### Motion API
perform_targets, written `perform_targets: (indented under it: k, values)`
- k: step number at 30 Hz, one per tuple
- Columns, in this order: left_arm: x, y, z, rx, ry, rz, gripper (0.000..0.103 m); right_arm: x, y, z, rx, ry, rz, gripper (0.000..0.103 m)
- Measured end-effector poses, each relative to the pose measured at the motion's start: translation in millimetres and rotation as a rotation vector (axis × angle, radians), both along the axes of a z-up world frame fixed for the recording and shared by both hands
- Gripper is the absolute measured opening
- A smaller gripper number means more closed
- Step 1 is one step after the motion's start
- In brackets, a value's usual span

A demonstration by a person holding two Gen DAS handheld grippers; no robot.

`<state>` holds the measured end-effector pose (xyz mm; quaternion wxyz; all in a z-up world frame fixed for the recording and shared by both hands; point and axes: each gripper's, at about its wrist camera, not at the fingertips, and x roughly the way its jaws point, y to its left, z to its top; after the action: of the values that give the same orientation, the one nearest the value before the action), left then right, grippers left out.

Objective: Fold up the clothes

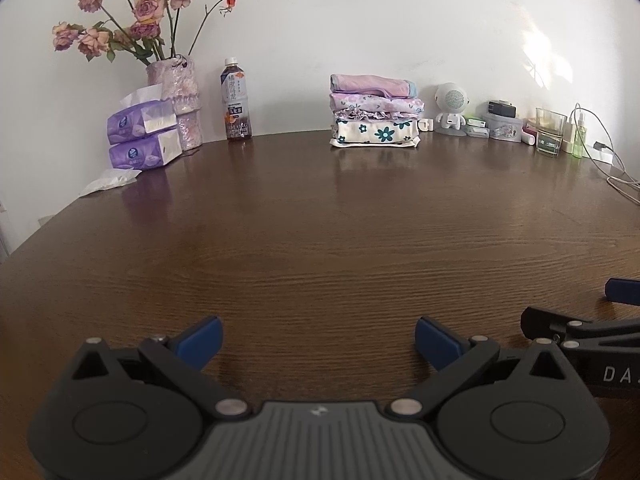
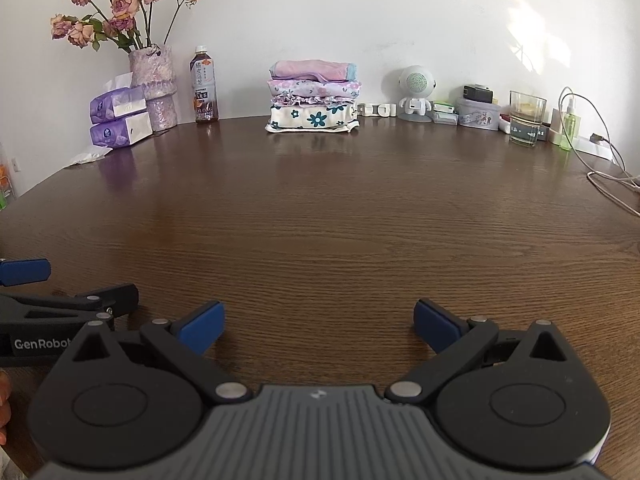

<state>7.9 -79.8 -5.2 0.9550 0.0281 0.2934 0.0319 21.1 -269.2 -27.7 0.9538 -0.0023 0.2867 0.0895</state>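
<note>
Both tongs, left tongs (image 1: 319, 340) and right tongs (image 2: 319, 326), hover released, side by side, over bare desk (image 2: 320, 220); folded clothes stack (image 2: 314, 96) sits well apart at twelve o'clock.

I hold my left gripper (image 1: 319, 338) and right gripper (image 2: 319, 322) side by side low over the worktop's (image 1: 320, 220) near edge, fingers (image 1: 206, 338) spread wide, gripping nothing.

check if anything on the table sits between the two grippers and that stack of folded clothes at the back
Nothing visible does. The brown table is bare between the open left gripper, the open right gripper and the stack of folded clothes. The tea bottle and the white robot figure stand off to either side of the stack.
</note>
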Motion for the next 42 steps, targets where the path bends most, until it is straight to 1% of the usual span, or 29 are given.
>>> perform_targets:
  k: [42]
  values:
    - [-0.6, -1.4, -0.8, 0.009, -0.005, -0.003, 0.103, 2.4, 0.9, -1.2, -0.005, 0.002, -0.008, 0.102]
